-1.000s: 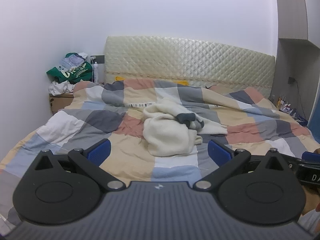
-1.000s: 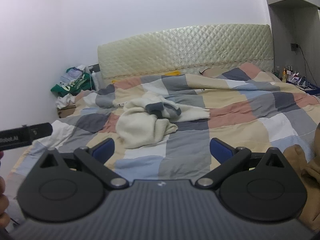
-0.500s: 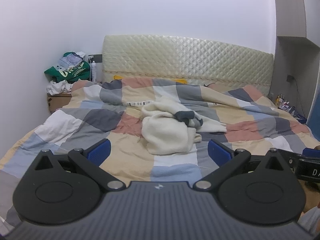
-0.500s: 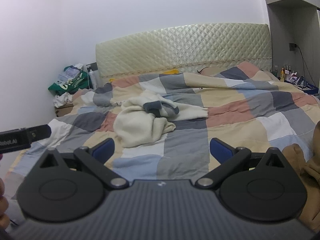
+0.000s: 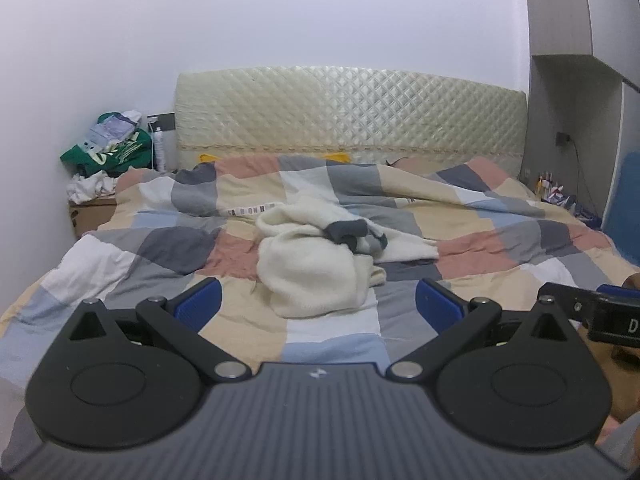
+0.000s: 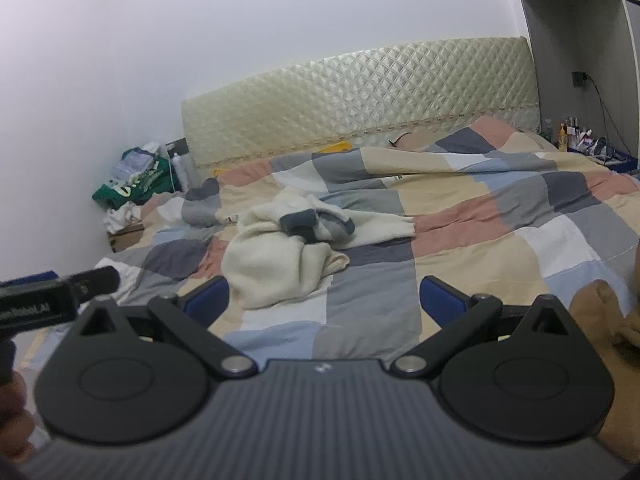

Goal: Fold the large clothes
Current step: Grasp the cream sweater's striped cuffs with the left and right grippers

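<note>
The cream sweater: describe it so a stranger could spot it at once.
Start at the quilted headboard and come down onto the checked quilt covering the bed. Near its middle lies the cream sweater, crumpled in a heap. It is the only plain fleecy item on the quilt, with dark grey trim bunched on top.

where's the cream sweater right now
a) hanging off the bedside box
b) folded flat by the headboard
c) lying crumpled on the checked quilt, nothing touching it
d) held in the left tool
c: the cream sweater lies bunched on the checked quilt, with the left tool and right tool both open and short of it.
</note>
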Demonstrator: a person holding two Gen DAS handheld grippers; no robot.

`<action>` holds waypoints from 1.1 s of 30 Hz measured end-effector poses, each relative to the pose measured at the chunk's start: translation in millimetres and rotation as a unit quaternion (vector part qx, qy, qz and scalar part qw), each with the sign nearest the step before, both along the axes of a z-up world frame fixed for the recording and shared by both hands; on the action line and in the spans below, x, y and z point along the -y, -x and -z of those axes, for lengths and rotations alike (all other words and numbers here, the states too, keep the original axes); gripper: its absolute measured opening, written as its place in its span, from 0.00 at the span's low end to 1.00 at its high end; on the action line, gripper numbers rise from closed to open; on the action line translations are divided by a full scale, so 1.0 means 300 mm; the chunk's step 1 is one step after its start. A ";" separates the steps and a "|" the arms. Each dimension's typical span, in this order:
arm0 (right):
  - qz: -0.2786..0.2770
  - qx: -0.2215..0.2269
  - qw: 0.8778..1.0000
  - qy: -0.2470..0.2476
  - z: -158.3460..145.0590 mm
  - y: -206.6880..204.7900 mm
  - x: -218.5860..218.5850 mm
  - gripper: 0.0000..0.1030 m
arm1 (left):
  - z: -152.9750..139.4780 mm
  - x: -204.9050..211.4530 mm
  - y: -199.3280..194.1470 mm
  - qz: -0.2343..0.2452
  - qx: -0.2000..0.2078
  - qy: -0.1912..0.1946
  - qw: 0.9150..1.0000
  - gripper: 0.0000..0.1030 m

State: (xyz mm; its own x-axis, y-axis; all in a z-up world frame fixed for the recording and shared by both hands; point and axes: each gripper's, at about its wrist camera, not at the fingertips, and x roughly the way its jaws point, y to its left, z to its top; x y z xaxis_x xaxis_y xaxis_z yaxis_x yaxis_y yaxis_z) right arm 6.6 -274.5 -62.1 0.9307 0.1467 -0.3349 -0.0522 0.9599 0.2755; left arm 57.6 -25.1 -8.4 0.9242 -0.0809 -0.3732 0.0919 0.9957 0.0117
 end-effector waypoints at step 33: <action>-0.070 -0.096 0.989 -0.085 0.402 -1.475 0.104 0.74 | 0.428 0.150 -1.465 0.119 -0.031 0.044 0.991 0.98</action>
State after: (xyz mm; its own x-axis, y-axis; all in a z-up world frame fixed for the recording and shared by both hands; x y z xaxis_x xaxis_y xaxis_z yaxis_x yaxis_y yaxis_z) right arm 449.0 -305.7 -182.6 0.8184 0.3400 -0.4633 -0.1128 0.8855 0.4507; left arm 497.0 -70.2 -136.8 0.8506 -0.3292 -0.4099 0.3225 0.9425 -0.0878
